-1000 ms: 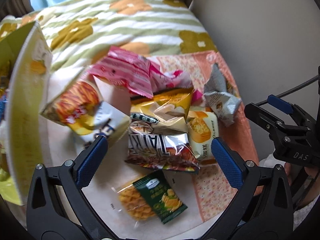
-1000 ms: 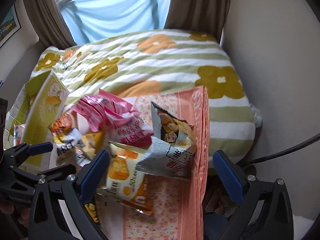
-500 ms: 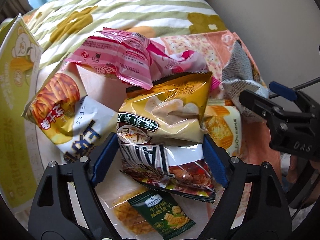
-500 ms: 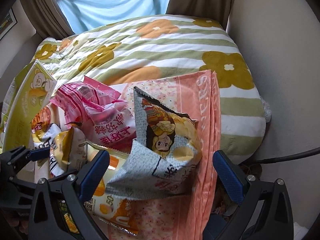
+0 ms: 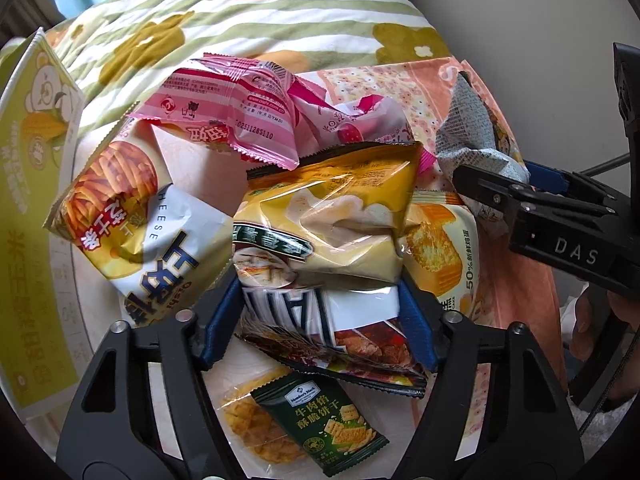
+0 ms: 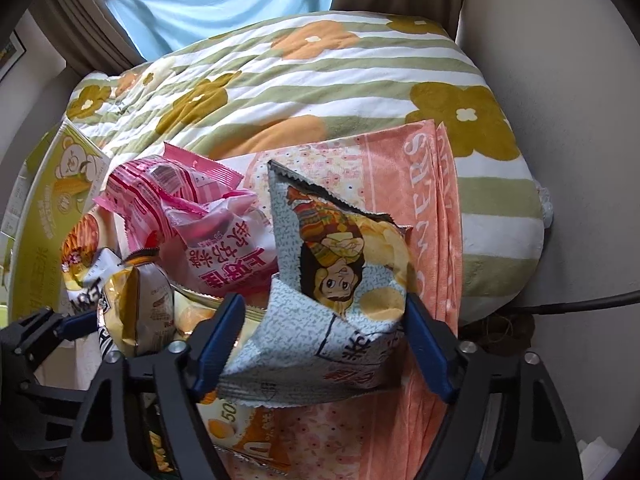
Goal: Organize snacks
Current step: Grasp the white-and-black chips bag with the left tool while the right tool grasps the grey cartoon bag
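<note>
Tongs both closing: left squeezes red-white packet, right grey bag, amid snack pile.

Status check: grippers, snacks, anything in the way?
Left gripper closing on red-white bag. Right gripper closing on grey chip bag. Yellow bag overlaps left's target.

Glossy crinkled plastic-film yellow snack bag, shiny pink wrapper, duller-looking speckled grey chip bag, soft quilted cloth bed cover, woven peach towel, matt black plastic left hand-held gripper with smooth blue pads, printed cardboard box at left of the frame.
</note>
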`<state>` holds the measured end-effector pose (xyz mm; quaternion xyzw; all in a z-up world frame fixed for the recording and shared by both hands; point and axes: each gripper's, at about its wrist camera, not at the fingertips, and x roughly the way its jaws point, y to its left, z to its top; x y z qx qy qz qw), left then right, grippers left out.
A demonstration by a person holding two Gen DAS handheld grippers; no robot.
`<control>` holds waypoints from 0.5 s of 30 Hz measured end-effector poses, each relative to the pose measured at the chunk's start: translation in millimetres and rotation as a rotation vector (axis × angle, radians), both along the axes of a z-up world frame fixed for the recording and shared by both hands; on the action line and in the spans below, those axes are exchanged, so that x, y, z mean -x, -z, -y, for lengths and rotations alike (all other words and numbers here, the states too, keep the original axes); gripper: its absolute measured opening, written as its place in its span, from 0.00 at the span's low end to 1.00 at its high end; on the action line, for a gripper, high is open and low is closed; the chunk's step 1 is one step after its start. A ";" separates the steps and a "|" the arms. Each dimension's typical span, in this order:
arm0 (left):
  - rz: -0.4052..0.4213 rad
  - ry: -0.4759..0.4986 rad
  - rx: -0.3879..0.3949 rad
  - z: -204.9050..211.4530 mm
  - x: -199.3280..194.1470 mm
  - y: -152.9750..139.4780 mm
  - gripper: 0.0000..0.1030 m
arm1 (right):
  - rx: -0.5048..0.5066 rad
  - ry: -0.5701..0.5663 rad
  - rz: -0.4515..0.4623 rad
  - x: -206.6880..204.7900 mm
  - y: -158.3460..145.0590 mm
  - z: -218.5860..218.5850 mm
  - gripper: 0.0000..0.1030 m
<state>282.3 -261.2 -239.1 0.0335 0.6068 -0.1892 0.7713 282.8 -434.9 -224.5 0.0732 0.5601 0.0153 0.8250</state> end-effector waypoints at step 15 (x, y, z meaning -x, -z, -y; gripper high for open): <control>0.001 -0.002 0.029 -1.7 3.3 -10.3 0.55 | -0.061 0.001 0.025 15.9 -19.8 8.9 0.39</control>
